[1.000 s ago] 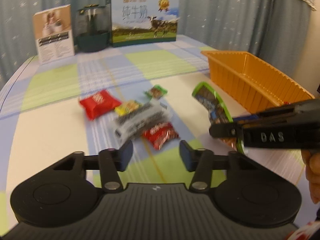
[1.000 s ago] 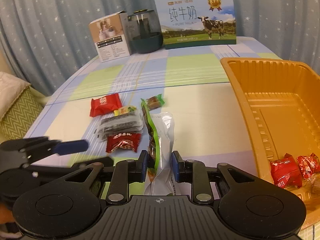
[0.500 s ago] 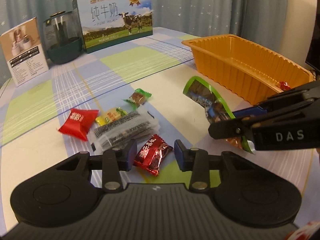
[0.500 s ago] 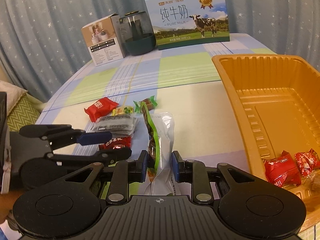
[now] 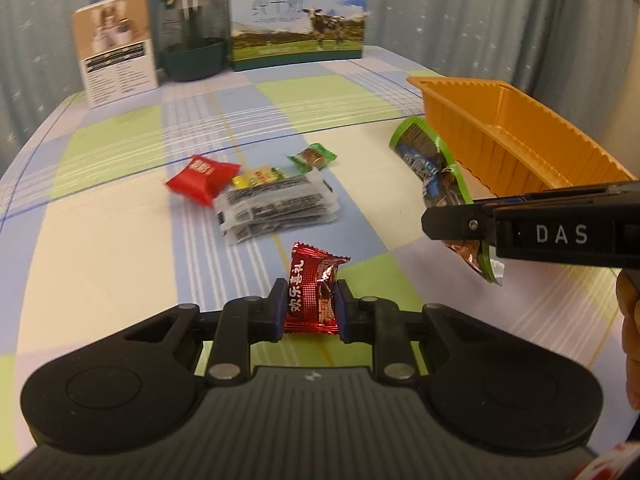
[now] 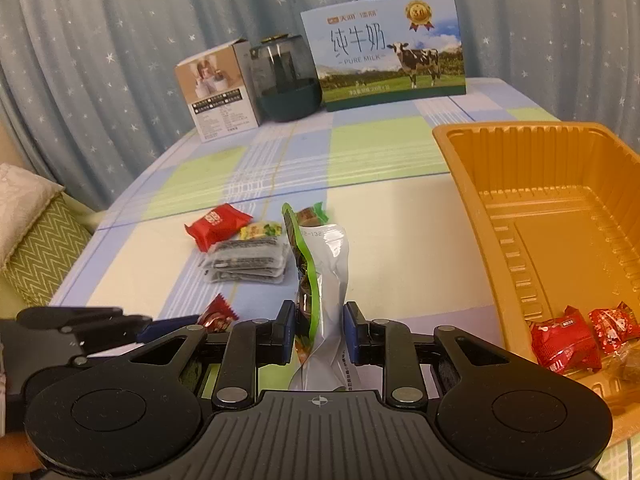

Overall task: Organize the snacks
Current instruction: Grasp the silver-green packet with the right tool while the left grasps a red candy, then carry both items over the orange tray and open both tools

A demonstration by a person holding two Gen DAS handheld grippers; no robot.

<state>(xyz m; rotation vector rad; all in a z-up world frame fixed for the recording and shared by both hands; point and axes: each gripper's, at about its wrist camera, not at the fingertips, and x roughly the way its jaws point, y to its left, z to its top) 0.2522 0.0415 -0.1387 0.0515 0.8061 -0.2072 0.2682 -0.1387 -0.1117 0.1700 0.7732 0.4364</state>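
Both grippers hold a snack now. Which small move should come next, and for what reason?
Probably lift the left gripper, whose jaws have just been closing on the dark red candy, and carry it toward the orange tray. The right gripper already holds the green-edged packet, and red candies lie in the tray.

We see blue-grey curtains (image 6: pixel 120 60) dotted with white stars hanging behind a table (image 5: pixel 120 240) under a blue, green and cream checked cloth. At its far edge stand a milk carton box (image 6: pixel 388 64), a dark jar (image 6: pixel 286 84) and a small box (image 6: pixel 218 88).
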